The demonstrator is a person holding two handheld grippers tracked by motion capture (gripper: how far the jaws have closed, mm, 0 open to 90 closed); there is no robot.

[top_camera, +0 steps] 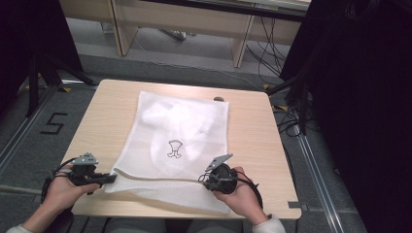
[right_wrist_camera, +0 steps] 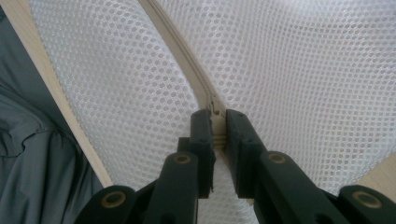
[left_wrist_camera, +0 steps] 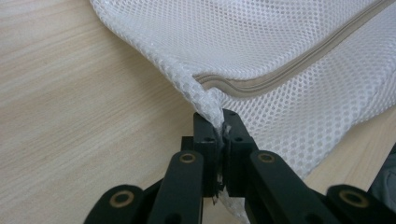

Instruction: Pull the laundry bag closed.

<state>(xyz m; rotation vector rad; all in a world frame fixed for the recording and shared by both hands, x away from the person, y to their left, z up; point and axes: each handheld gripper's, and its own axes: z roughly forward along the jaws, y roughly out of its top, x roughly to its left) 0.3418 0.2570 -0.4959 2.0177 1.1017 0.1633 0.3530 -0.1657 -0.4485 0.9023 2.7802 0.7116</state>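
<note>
Light wood table (top_camera: 252, 136) w/ white mesh laundry bag (top_camera: 194, 145) lying flat on it.

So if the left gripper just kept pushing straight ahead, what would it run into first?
The white mesh bag. The left gripper is already shut on the bag's corner beside the zipper, so going on would likely only bunch more mesh against the table.
</note>
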